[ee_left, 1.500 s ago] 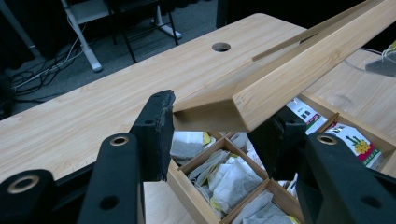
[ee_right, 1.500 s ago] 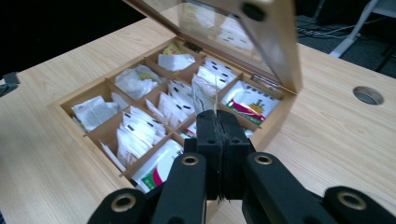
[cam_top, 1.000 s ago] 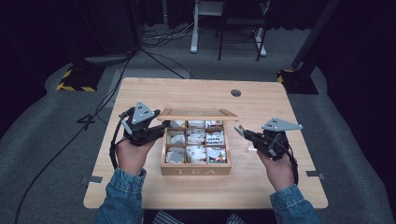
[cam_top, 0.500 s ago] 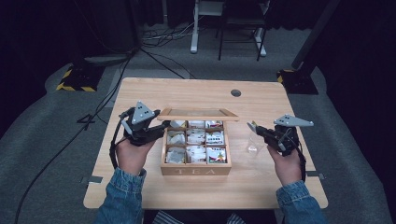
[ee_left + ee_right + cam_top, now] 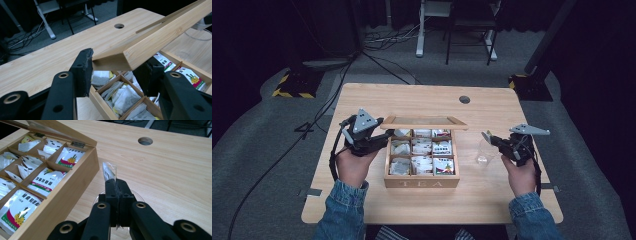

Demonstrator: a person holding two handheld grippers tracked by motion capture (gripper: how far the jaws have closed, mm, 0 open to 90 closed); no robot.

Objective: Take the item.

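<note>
Holding the lid (image 5: 424,121) of the wooden tea box (image 5: 422,182) raised, the left gripper (image 5: 379,142) is clamped on the lid's left corner, one jaw on either side of the wood, as is plainly shown in the left gripper view (image 5: 130,56). Beneath the lid, the compartments are seen packed with tea packets (image 5: 422,162).

To the right of the box, a clear sachet (image 5: 109,172) is pinched between the tightly closed jaws of the right gripper (image 5: 488,138), and it is held just above a transparent cup (image 5: 484,152) standing on the table (image 5: 412,97), close beside the box's right wall. The step in hand is judged to be the carrying of a sachet out of the box and into the cup.

A short lowering over the cup's mouth is called for next, then a release, while the lid is kept up by the other hand. The box wall stands near the cup and could be knocked; the cup, being light, could be tipped. A cable hole (image 5: 464,99) lies farther back, well out of the way.
</note>
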